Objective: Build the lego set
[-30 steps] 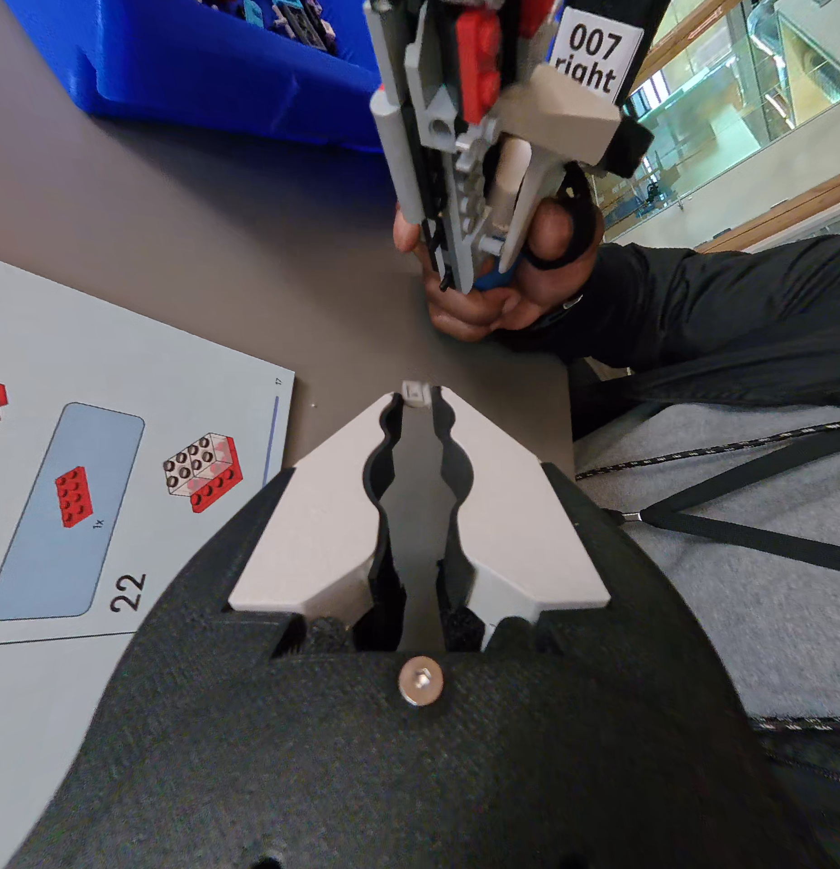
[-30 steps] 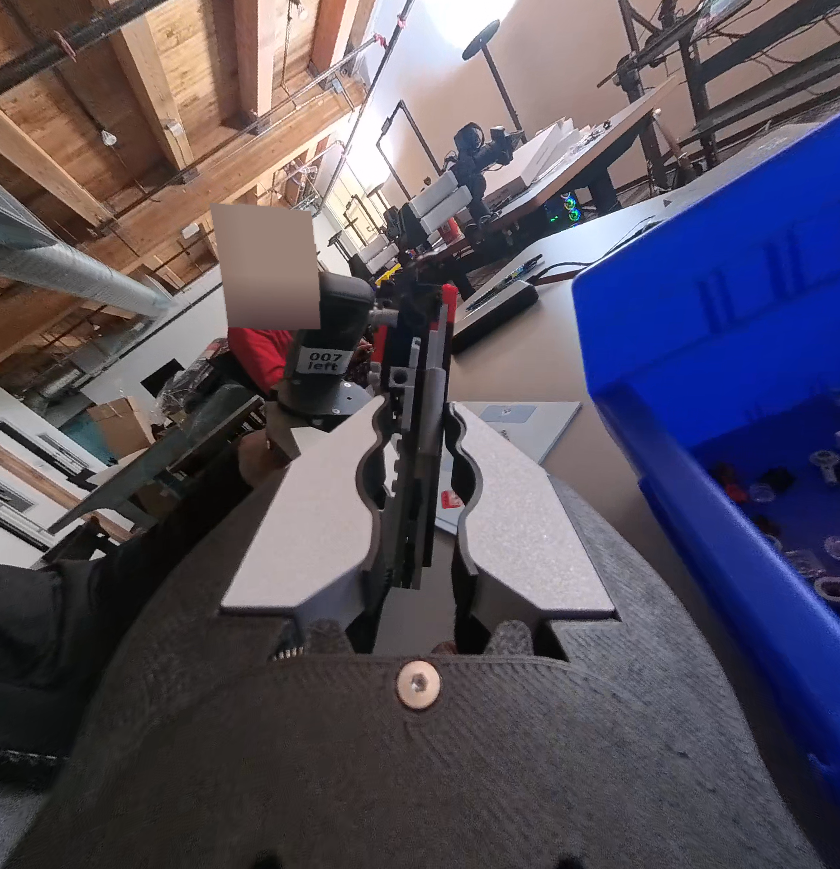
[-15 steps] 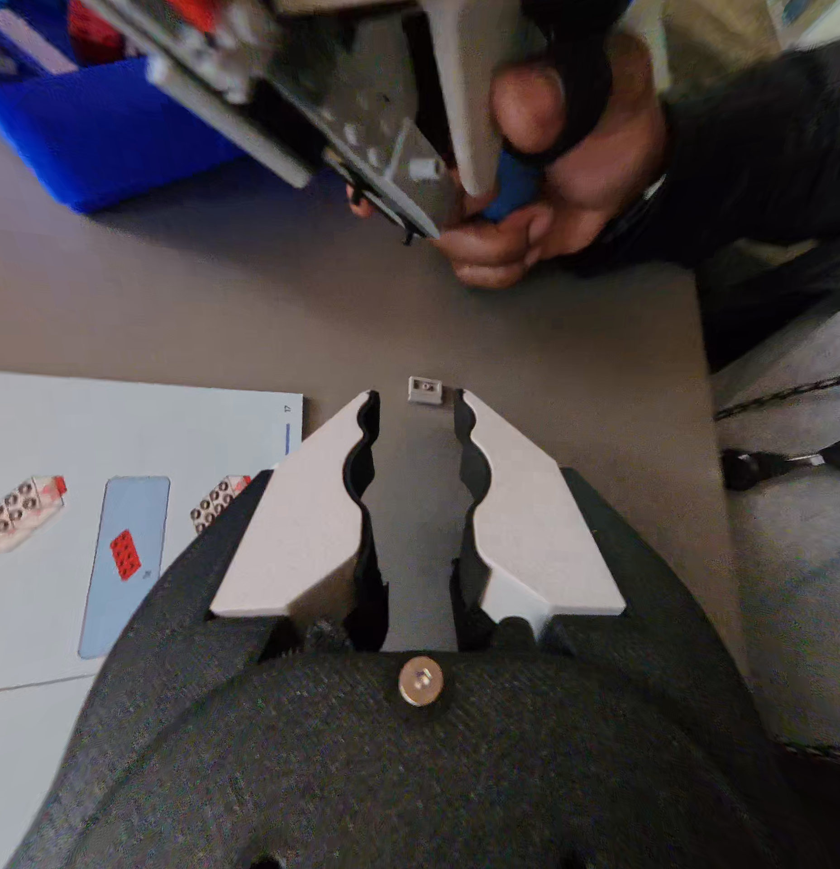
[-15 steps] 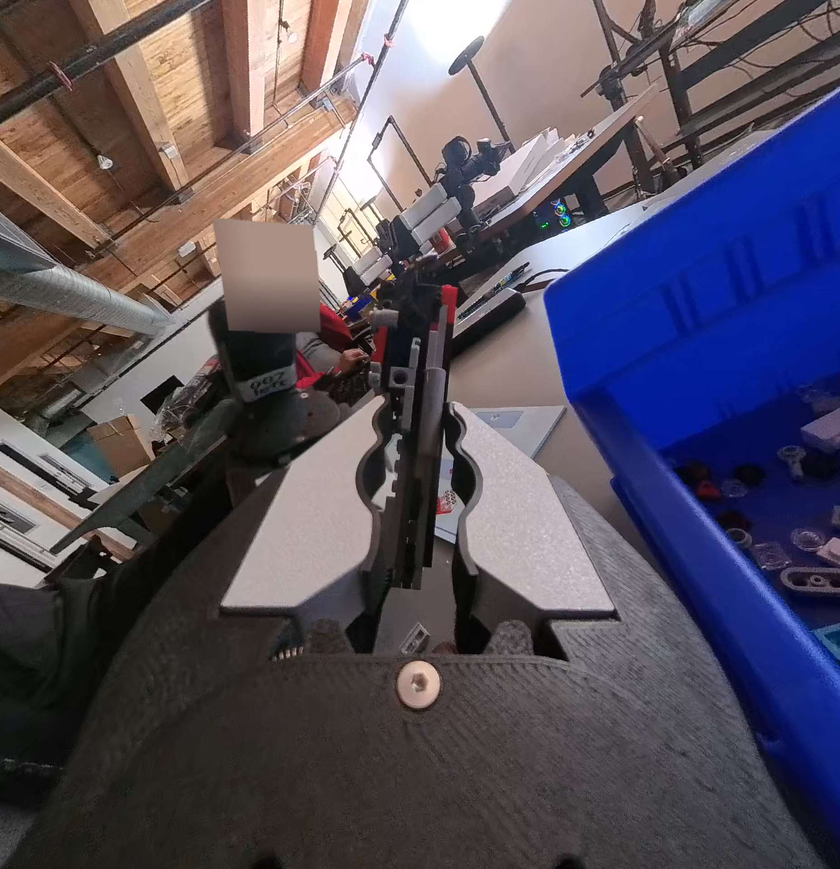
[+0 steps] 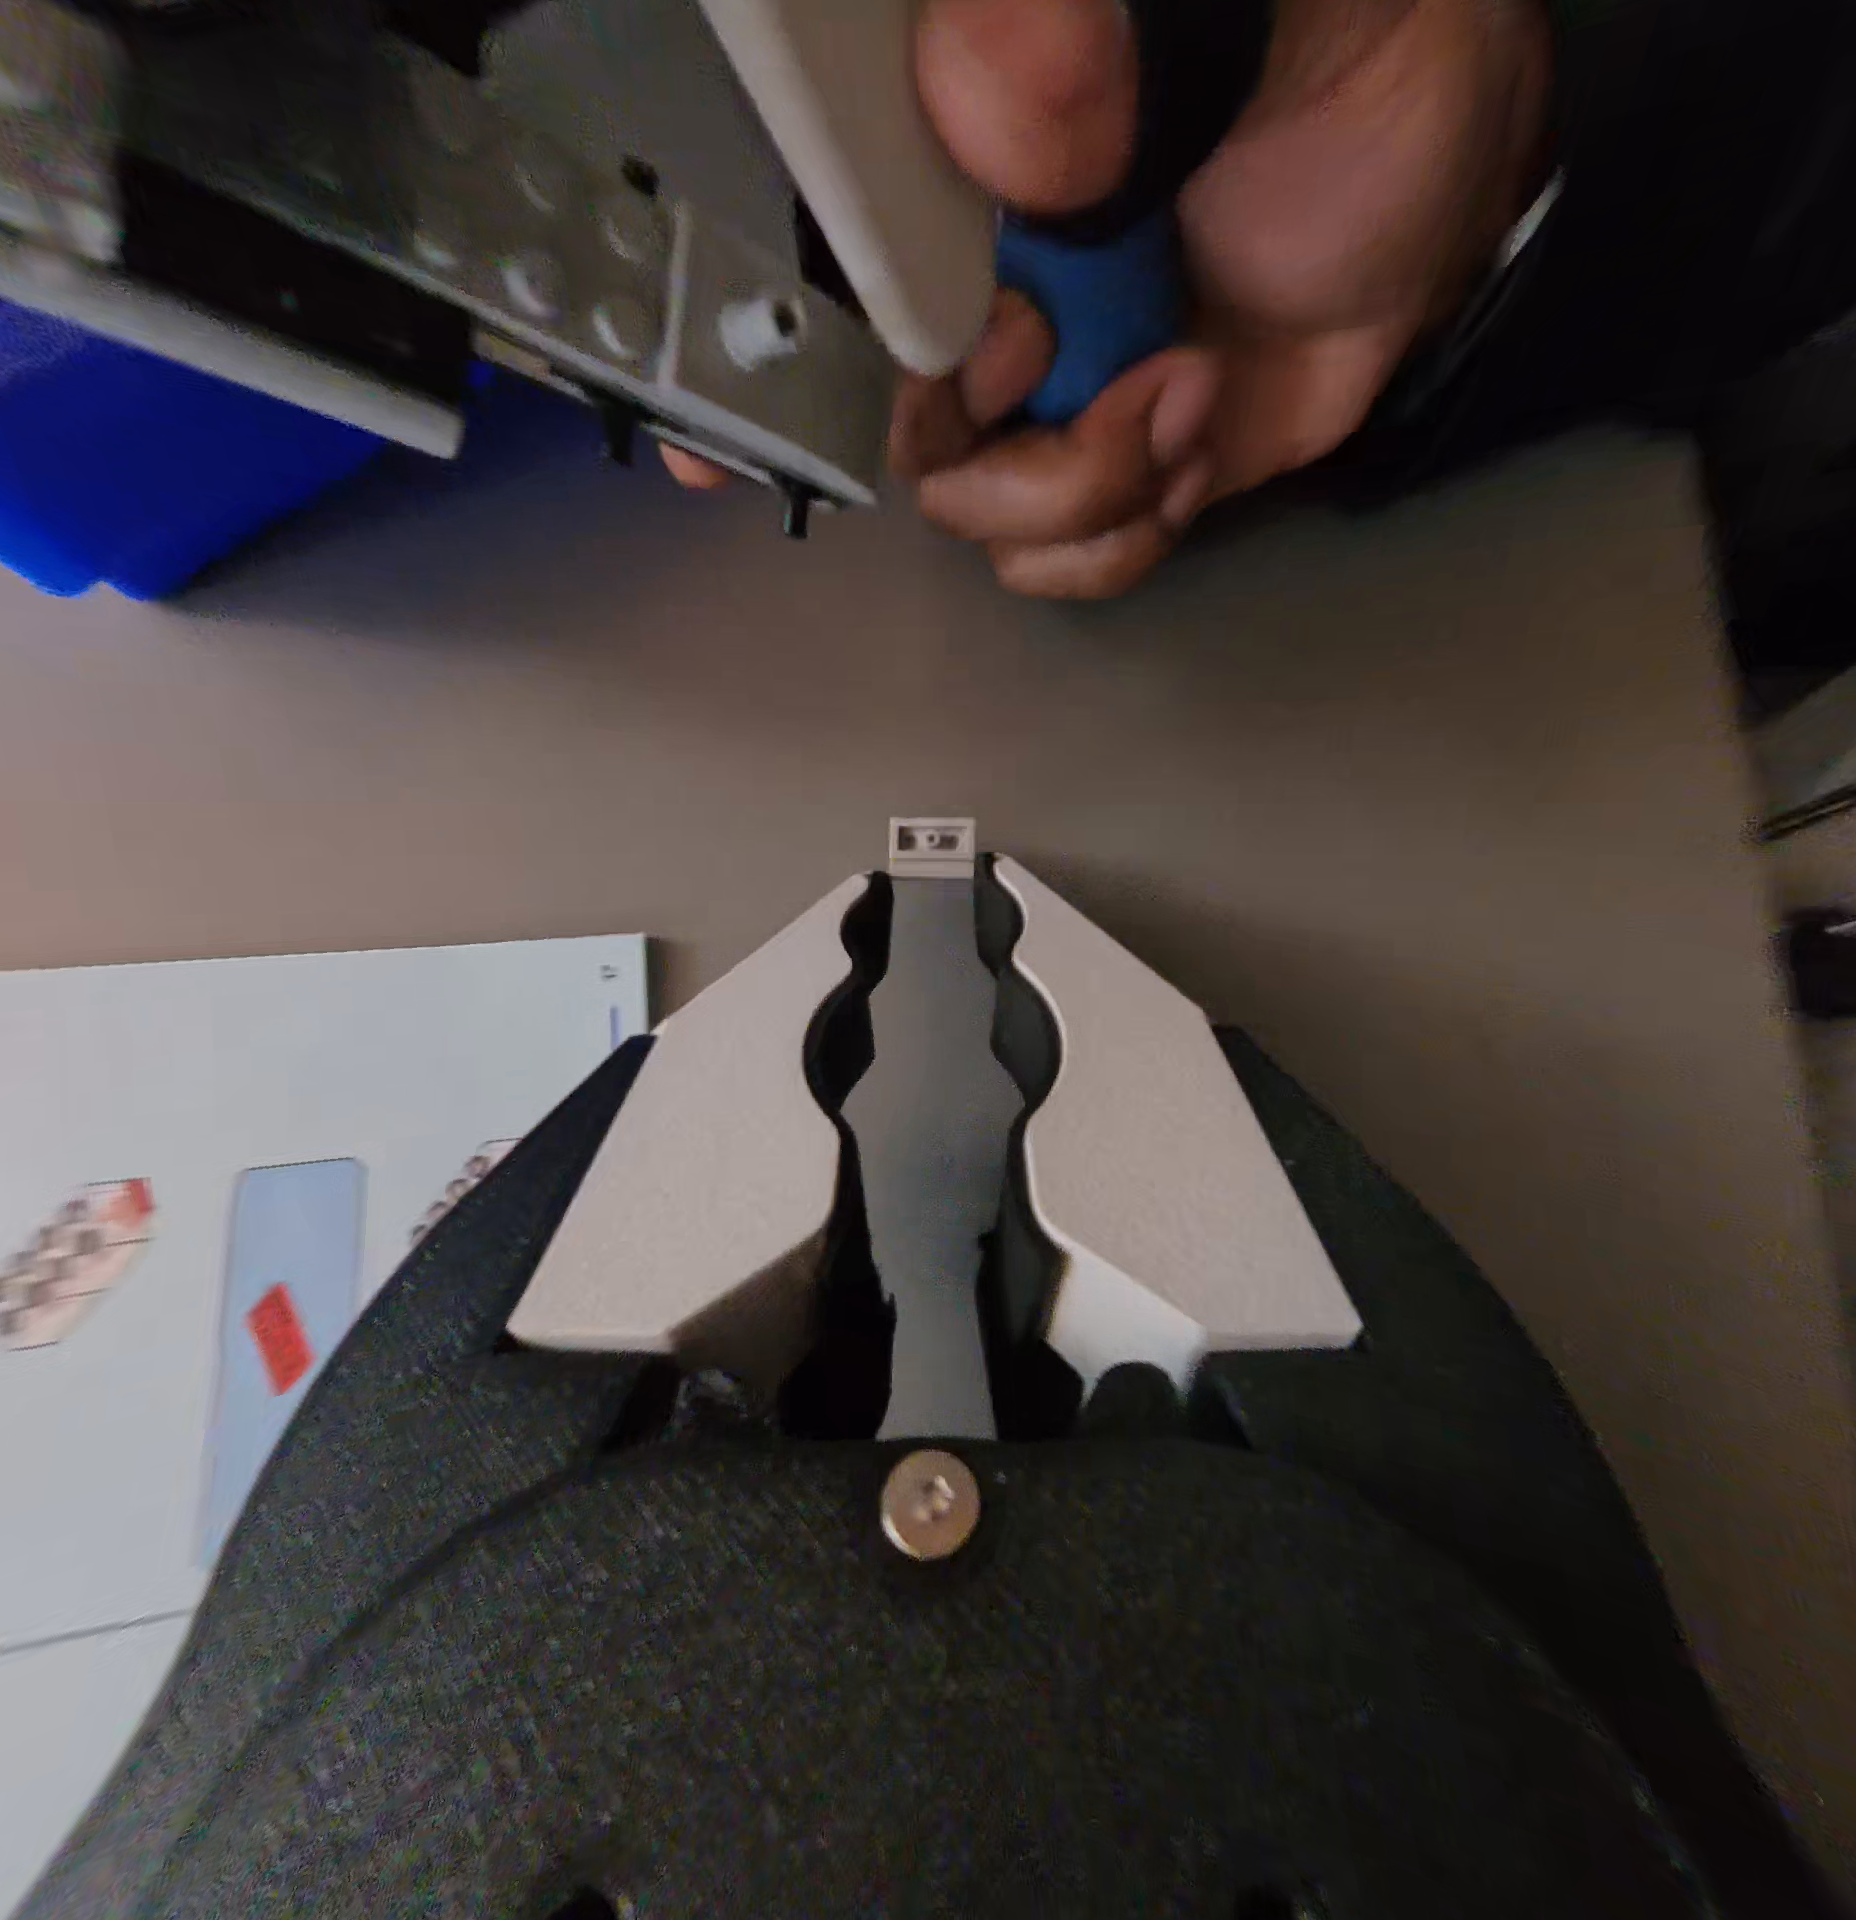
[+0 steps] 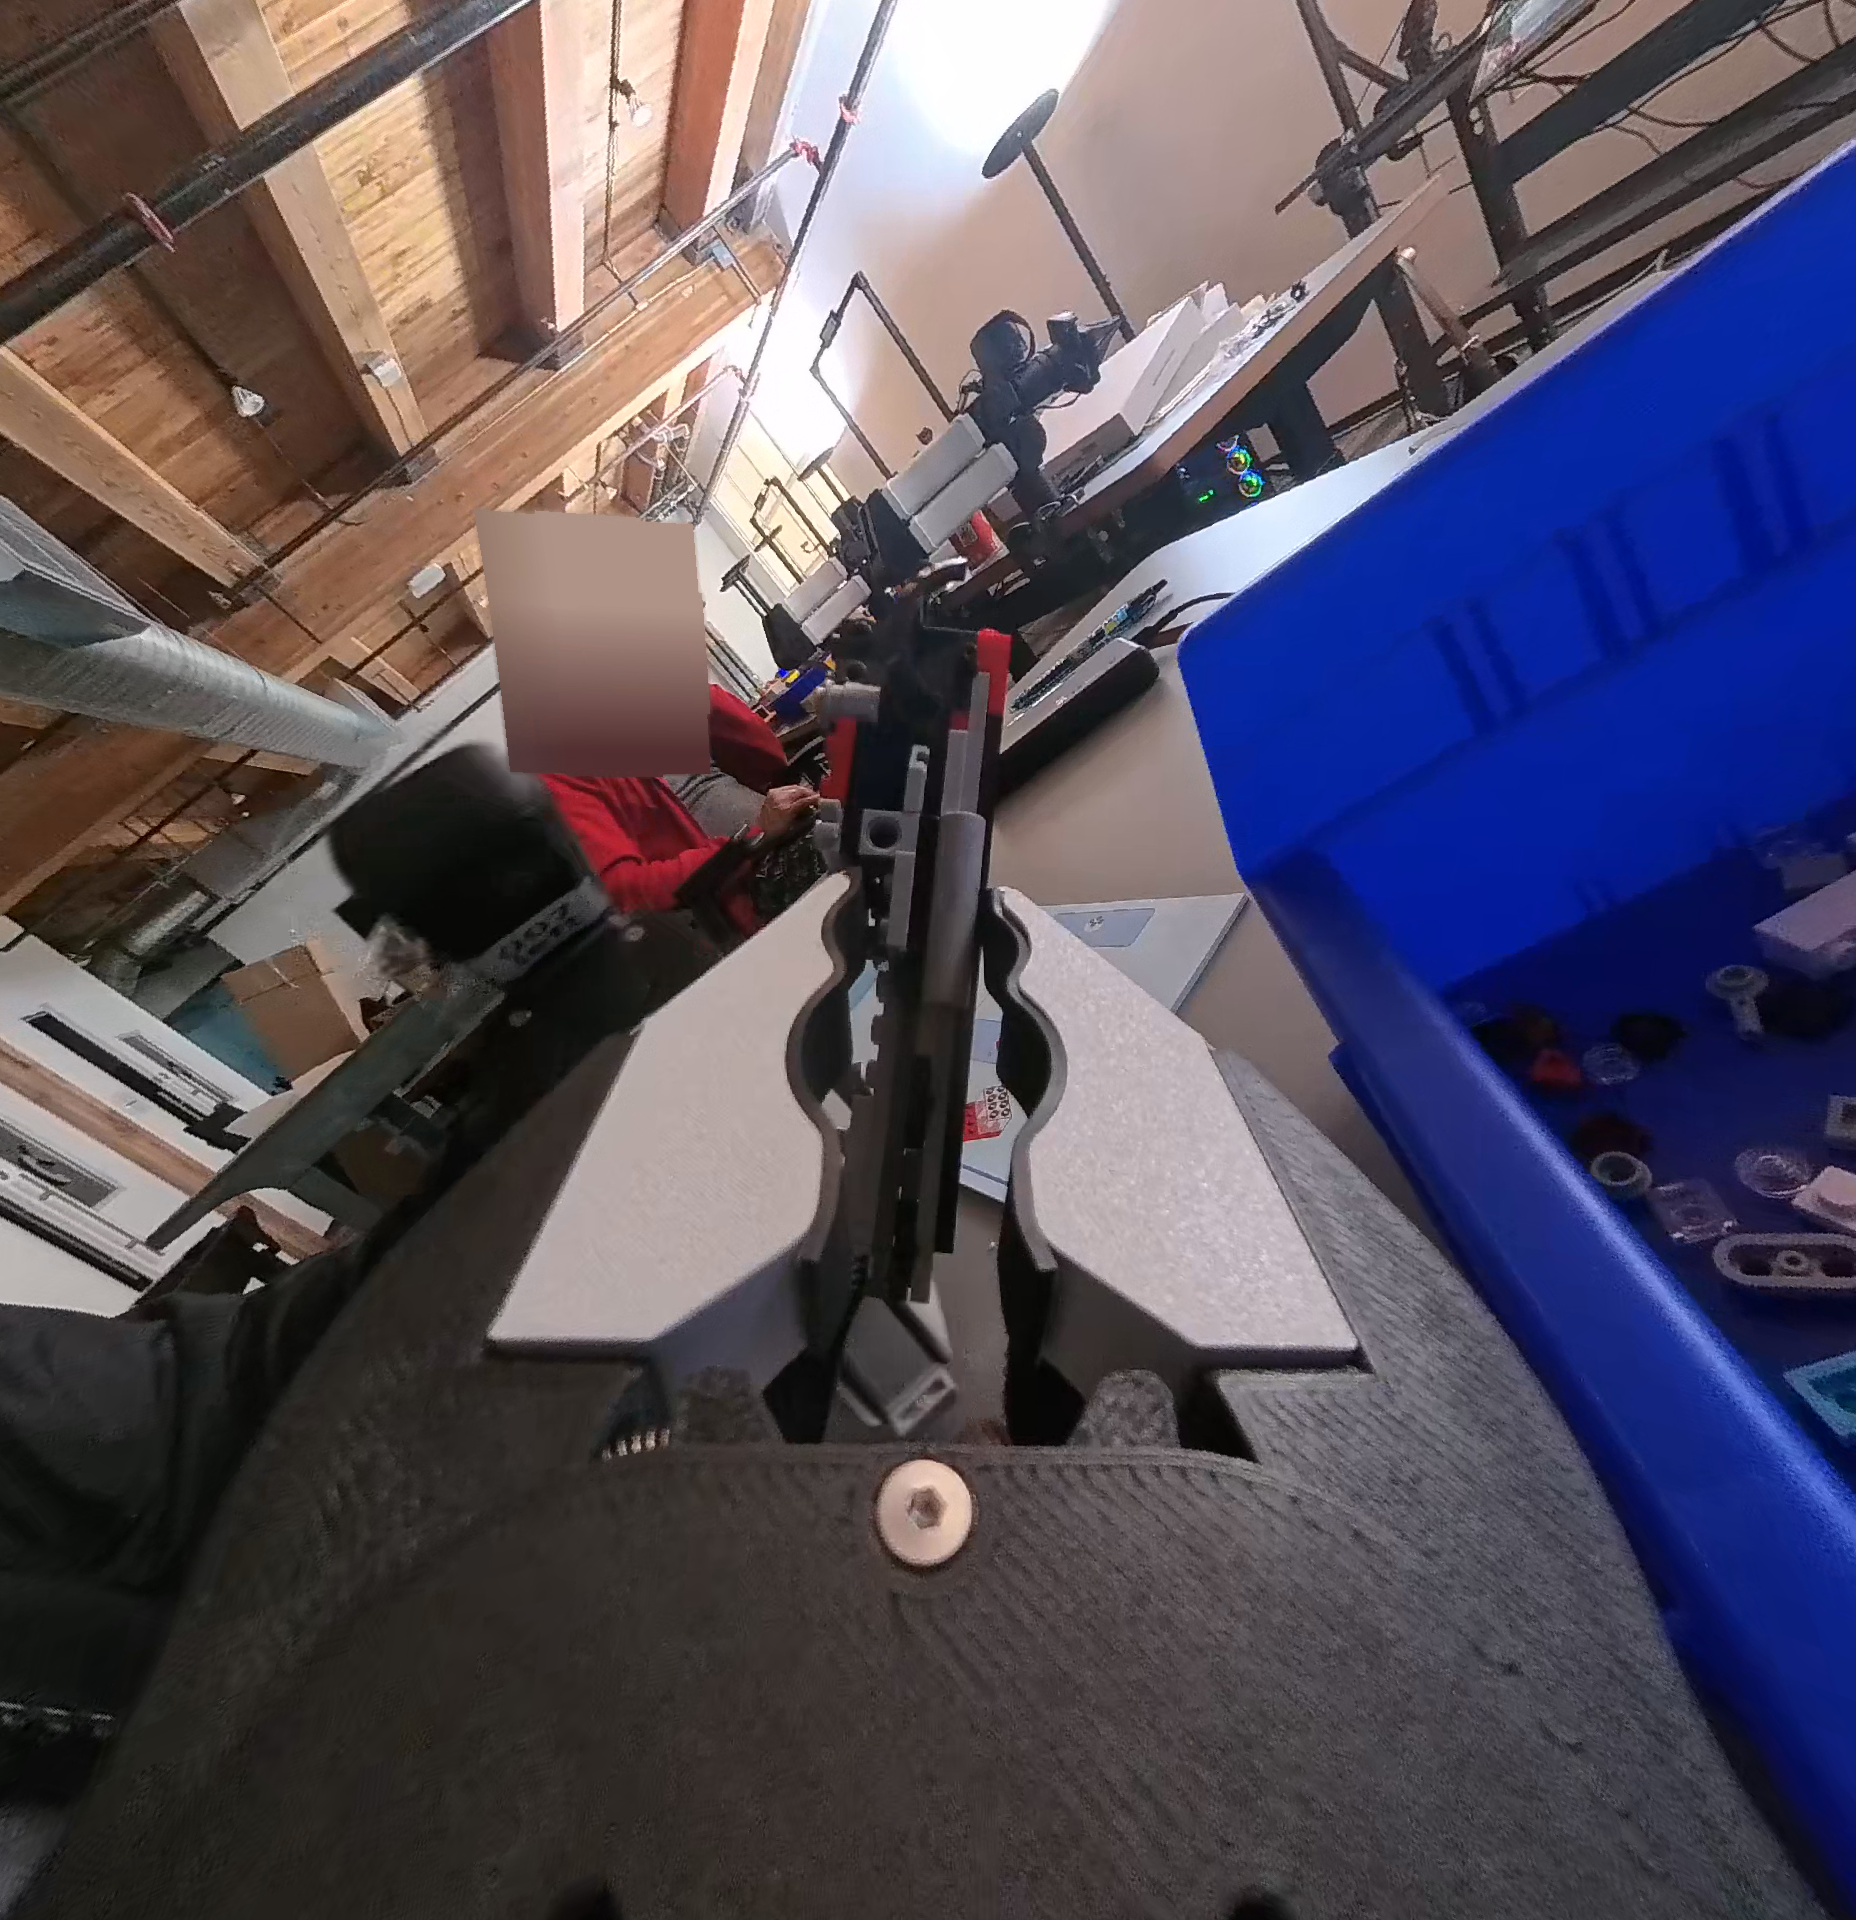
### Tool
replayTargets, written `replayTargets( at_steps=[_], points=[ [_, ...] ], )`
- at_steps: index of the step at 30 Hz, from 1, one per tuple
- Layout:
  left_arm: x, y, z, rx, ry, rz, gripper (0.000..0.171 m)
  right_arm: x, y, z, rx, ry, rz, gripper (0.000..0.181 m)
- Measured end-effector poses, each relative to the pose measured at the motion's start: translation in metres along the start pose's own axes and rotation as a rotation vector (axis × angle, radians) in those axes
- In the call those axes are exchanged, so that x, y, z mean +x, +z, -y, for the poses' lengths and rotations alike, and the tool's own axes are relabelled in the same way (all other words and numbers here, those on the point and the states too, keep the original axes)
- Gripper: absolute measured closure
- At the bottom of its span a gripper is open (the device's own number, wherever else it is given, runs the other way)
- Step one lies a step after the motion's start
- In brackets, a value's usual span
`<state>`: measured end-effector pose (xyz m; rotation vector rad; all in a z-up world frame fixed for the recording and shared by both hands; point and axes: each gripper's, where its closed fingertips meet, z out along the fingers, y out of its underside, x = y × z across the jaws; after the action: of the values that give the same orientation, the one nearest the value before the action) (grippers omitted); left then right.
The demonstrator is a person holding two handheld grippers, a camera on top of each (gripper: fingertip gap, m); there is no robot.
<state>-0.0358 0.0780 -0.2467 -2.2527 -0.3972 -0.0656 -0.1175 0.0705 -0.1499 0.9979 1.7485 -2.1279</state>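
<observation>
My left gripper [image 5: 934, 868] points down at the grey table [image 5: 1319, 831], its jaws narrowed onto the near edge of a small light-grey lego piece [image 5: 932, 842] that rests at the fingertips. My right gripper [image 6: 924, 904] is shut on a long, flat lego assembly [image 6: 919, 1039] of grey, black and red parts, held edge-on and sticking out past the fingertips. The same assembly [image 5: 550, 239] fills the top of the left wrist view, with the hand [image 5: 1215, 312] that holds the right gripper. The left gripper's body shows blurred in the right wrist view [image 6: 456, 862].
A blue bin [image 6: 1526, 727] with several loose pieces stands right of the assembly; it also shows in the left wrist view [image 5: 124, 468]. An open instruction booklet [image 5: 280, 1143] lies left of my left gripper. The table edge [image 5: 1734, 727] runs at the right. A person in red sits in the background [image 6: 643, 831]. There is about 12 cm between the tips of the two grippers.
My left gripper opened, leaving the small grey piece on the table, then narrowed onto it again. The right gripper and its assembly now loom closer at the top of the left wrist view.
</observation>
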Motion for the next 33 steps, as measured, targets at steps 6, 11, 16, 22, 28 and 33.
replayTargets(
  at_steps=[6,11,16,22,28,33],
  points=[
    [0.004,-0.026,0.023,0.213,-0.482,-0.289,0.155,-0.001,0.001,-0.002,-0.007,-0.007,0.000,0.159],
    [-0.007,-0.030,0.022,0.257,-0.630,-0.316,0.155,-0.001,0.001,-0.002,-0.012,-0.009,0.000,0.159],
    [-0.014,-0.034,0.023,0.285,-0.672,-0.298,0.154,-0.001,0.001,-0.002,-0.012,-0.009,0.001,0.159],
    [-0.013,-0.036,0.023,0.275,-0.636,-0.283,0.153,-0.001,0.001,-0.002,-0.012,-0.007,0.002,0.159],
    [0.001,-0.017,0.012,0.127,-0.352,-0.175,0.147,0.000,0.001,-0.002,-0.009,0.001,0.002,0.159],
    [-0.005,0.002,0.013,0.091,-0.183,-0.025,0.141,0.001,0.001,-0.001,-0.005,0.010,0.000,0.159]
  ],
)
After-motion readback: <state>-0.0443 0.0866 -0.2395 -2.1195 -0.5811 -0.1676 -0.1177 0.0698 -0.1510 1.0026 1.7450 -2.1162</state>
